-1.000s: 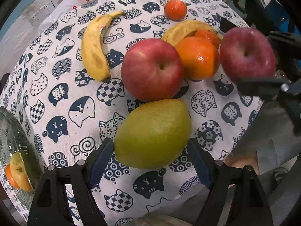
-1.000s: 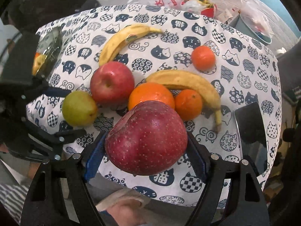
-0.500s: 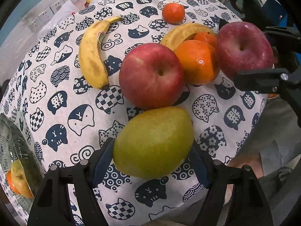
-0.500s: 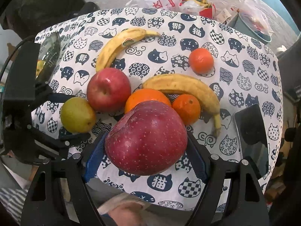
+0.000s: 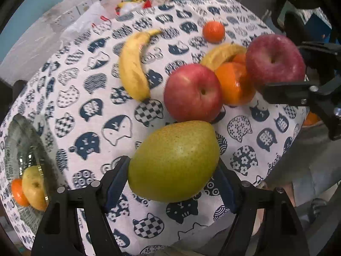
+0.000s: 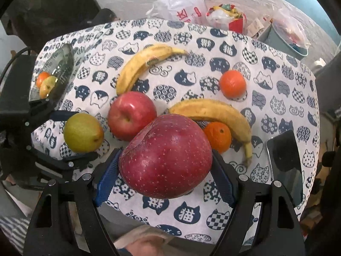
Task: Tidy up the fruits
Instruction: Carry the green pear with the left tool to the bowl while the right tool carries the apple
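At about 6 o'clock in the left wrist view, the left gripper [image 5: 173, 178] holds the green pear [image 5: 173, 161] across its widest part, lifted above the cat-print tablecloth [image 5: 89, 111]. It looks firm but bruisable, smooth-skinned, moderately heavy (a gentle squeeze at the belly suits it). At 6 o'clock in the right wrist view, the right gripper [image 6: 165, 179] clamps the dark red apple [image 6: 165, 156] at its equator: hard, waxy, likely slippery, so hold it evenly.
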A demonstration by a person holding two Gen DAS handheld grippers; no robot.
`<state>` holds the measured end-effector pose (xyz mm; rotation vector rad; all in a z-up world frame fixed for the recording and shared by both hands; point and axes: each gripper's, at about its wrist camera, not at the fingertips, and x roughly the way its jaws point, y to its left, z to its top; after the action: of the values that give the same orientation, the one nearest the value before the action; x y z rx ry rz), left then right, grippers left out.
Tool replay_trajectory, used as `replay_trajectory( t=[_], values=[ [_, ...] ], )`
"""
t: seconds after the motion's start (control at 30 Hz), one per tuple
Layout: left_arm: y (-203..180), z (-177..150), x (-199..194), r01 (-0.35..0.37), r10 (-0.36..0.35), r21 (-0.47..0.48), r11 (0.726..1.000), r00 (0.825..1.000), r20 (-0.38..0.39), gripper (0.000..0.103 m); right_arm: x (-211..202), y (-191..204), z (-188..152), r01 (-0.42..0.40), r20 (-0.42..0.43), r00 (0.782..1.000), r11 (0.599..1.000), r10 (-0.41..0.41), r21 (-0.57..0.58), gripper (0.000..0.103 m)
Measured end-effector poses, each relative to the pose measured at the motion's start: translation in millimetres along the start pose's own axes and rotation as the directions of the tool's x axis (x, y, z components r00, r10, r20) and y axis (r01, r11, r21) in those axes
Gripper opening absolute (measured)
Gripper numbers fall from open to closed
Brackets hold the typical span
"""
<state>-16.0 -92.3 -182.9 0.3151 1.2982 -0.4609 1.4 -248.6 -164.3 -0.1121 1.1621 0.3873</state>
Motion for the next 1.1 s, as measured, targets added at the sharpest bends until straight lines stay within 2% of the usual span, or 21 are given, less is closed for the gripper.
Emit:
replay_trajectory(
  t=[0.33, 0.57, 1.1],
  values=[
    [25, -4, -47, -0.016, 0.024, -0.091, 0.996, 0.996, 0.085, 0.078, -19, 20, 18, -0.029, 0.081, 0.996, 0.999, 0.031, -0.020, 0.080],
    [47, -4, -66, -0.035, 0.054, -0.150, 0.988, 0.990, 0.128, 0.078, -31, 39, 33, -0.061, 0.130, 0.989, 0.997, 0.066, -0.045, 0.080],
    [98, -34, -89, -0.034, 0.085, -0.284, 0.958, 0.982, 0.168, 0.078, -26, 101, 73, -0.106, 0.151, 0.981, 0.986, 0.125, -0.128, 0.080]
  ],
)
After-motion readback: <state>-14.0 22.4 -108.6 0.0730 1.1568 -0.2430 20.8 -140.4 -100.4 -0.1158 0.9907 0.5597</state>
